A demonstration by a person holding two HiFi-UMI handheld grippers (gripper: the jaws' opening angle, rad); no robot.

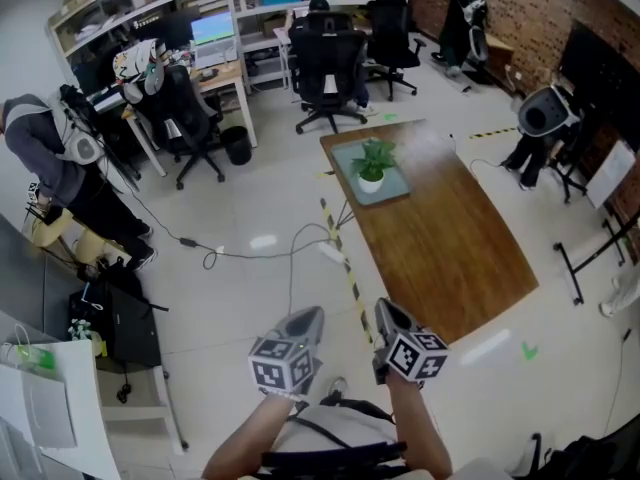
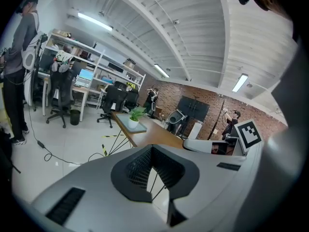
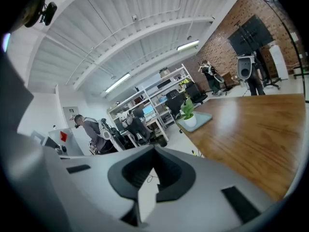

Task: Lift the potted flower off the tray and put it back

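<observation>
The potted flower [image 1: 372, 163], a small green plant in a white pot, stands on a pale grey-green tray [image 1: 396, 190] at the far end of a long wooden table [image 1: 440, 253]. My left gripper [image 1: 305, 320] and right gripper [image 1: 388, 313] hang side by side off the table's near end, far from the pot, both shut and empty. In the left gripper view the flower [image 2: 135, 116] and tray [image 2: 140, 128] lie well beyond my shut left gripper [image 2: 152, 149]. In the right gripper view the flower [image 3: 188, 112] stands on the tray [image 3: 205, 118], far past my right gripper [image 3: 154, 149].
A person [image 1: 55, 163] stands at the left by desks and shelves. Black office chairs [image 1: 325, 68] stand behind the table's far end. A cable [image 1: 290, 253] and yellow-black tape [image 1: 345, 268] run across the floor left of the table. A white cabinet [image 1: 50, 398] stands at the near left.
</observation>
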